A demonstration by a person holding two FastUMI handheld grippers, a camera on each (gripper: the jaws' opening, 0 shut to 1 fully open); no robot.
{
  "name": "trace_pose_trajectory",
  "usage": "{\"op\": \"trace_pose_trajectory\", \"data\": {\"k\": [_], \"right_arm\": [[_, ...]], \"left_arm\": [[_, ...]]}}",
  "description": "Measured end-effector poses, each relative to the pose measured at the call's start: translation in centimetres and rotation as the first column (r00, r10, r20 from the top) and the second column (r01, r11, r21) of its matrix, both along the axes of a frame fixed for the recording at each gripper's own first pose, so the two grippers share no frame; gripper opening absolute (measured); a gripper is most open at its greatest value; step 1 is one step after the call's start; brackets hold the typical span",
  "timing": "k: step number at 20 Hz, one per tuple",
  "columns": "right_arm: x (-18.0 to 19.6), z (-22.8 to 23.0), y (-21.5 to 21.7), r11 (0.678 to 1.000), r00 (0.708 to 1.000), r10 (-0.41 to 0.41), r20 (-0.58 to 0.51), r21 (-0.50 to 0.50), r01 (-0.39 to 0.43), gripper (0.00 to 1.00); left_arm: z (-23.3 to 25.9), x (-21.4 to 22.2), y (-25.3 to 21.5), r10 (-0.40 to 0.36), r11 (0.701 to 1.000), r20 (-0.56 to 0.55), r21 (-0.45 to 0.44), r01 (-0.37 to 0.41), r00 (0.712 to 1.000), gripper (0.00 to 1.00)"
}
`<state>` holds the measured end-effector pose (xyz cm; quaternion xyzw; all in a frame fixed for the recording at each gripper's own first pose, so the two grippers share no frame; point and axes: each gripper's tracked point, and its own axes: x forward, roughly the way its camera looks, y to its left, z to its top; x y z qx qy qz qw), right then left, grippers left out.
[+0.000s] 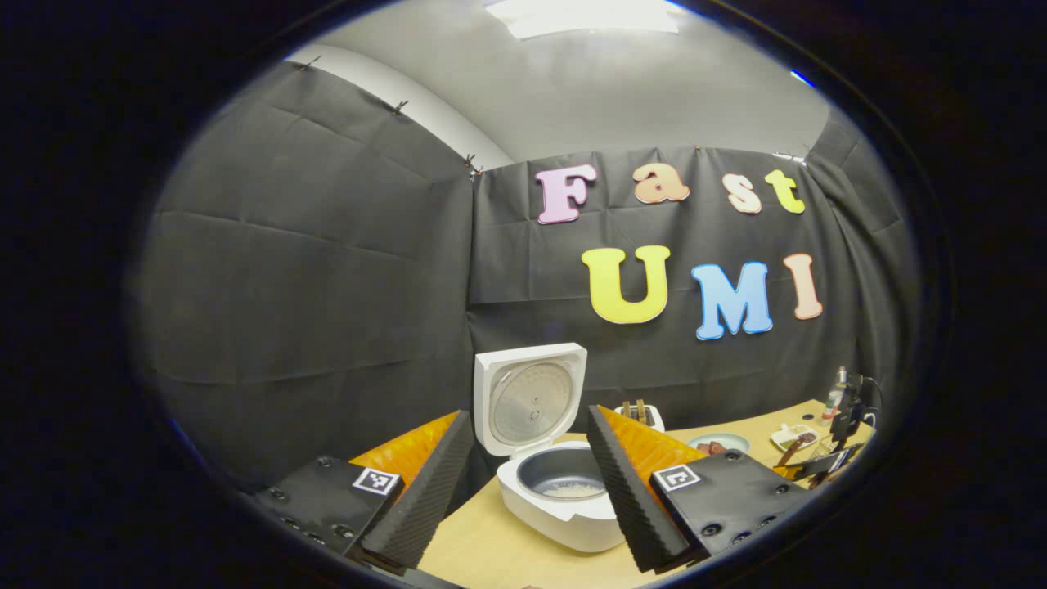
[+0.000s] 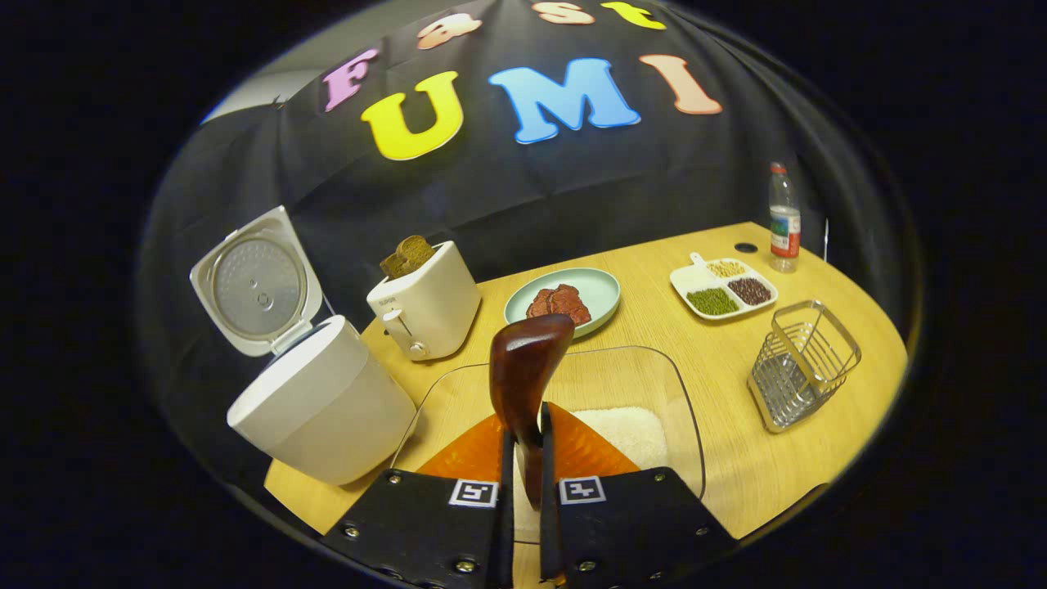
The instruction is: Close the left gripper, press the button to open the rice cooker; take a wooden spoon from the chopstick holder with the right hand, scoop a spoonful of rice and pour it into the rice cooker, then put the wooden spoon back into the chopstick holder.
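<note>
Nearest the lens in the right gripper view, the right claw (image 2: 523, 446) pinches the handle of the wooden spoon (image 2: 523, 380), whose dark bowl rises upright above a clear glass dish (image 2: 683, 409) holding white rice (image 2: 634, 433). The rice cooker (image 2: 319, 409) stands to the left on the tabletop (image 2: 736, 343) with its lid (image 2: 258, 286) swung up, so the button press looks done. The spoon is out of the wire chopstick holder (image 2: 802, 364), which sits to the right. In the left gripper view some rice (image 1: 572, 489) already lies in the cooker's pot (image 1: 564, 473), so one pour may be made, though I cannot be sure; returning the spoon remains. The left claw (image 1: 527, 483) is spread wide, level and pointed at the open cooker from just in front, touching nothing. The right claw tilts downward over the dish.
</note>
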<state>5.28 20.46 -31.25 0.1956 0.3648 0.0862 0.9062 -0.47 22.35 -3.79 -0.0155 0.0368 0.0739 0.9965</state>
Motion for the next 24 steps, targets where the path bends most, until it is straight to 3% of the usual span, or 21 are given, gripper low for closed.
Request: {"op": "trace_pose_trajectory", "data": {"k": [6, 11, 18, 24], "right_arm": [[0.4, 0.0, -2.6, 0.966, 0.985, -0.127, -0.114, 0.21, 0.149, 0.13], [1.6, 2.6, -3.1, 0.92, 0.976, -0.171, -0.134, 0.332, 0.207, 0.13], [3.4, 7.3, -1.6, 0.852, 0.975, -0.174, -0.14, 0.476, 0.22, 0.13], [5.0, 12.2, 1.6, 0.834, 0.988, -0.137, -0.068, 0.531, 0.152, 0.13]], "left_arm": [[0.3, 0.1, -0.5, -0.007, 1.0, 0.002, 0.008, 0.007, 1.0, 0.97], [0.4, 0.1, -1.5, -0.022, 1.0, 0.008, 0.002, 0.022, 1.0, 0.97], [0.5, -0.1, -1.1, -0.015, 1.0, 0.014, -0.013, 0.015, 1.0, 0.97], [-0.1, -0.9, 0.8, 0.016, 1.0, 0.009, -0.012, -0.016, 1.0, 0.95]]}}
